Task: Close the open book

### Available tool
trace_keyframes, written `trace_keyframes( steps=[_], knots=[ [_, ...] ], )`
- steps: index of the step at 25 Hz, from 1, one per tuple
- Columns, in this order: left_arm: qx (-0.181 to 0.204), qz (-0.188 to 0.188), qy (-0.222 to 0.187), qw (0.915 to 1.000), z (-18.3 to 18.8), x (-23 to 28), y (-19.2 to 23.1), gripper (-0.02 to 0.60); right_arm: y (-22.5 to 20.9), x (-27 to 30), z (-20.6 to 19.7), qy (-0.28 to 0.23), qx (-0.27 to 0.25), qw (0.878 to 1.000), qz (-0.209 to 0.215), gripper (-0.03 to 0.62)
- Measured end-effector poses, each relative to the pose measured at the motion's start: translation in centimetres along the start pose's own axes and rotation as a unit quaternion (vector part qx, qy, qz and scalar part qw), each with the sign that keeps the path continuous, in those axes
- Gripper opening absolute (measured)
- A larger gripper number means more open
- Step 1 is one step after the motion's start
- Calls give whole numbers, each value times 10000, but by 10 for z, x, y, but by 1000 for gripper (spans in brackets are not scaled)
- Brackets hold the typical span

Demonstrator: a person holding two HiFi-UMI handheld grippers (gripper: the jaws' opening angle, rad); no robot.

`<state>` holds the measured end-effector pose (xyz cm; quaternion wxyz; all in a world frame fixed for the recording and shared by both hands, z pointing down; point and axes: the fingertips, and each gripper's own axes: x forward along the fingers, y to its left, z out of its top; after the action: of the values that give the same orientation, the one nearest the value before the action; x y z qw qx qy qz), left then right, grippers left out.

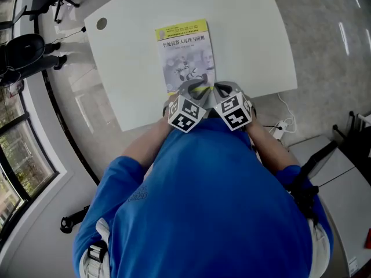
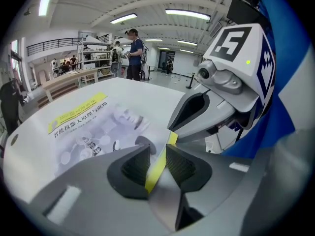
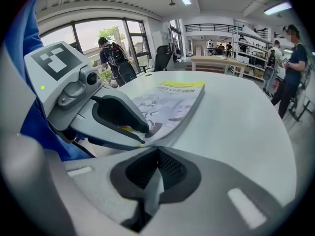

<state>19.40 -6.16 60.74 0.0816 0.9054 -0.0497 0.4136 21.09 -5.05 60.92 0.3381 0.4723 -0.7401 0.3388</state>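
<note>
The book lies shut and flat on the white table, cover up, with a yellow band along its far edge. Both grippers hover over its near edge, side by side. My left gripper points steeply down. In the left gripper view its jaws stand a narrow gap apart, and a yellow strip of the book's near edge shows in that gap. My right gripper sits just right of it, tip near the book's near right corner. In the right gripper view its pads meet with nothing between them.
The table's near edge runs just under the grippers, at the person's blue shirt. A round cable hole sits at the table's far left corner. A black chair stands to the left and a cable lies on the floor at the right. People stand far off.
</note>
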Motion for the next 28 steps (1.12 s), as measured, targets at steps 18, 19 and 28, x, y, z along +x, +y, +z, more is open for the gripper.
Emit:
trace_keyframes(
  steps=[18,19,28],
  knots=[
    [-324,436,229,9983,2,3,3,110,-2,0,-1,24,-396,9972,631,3],
    [-317,457,184,9983,3,4,4,110,-5,0,0,25,-418,9973,609,3],
    [-711,1016,-491,9911,5,-23,10,20,-13,-36,0,-247,-246,9993,-130,3]
  ],
)
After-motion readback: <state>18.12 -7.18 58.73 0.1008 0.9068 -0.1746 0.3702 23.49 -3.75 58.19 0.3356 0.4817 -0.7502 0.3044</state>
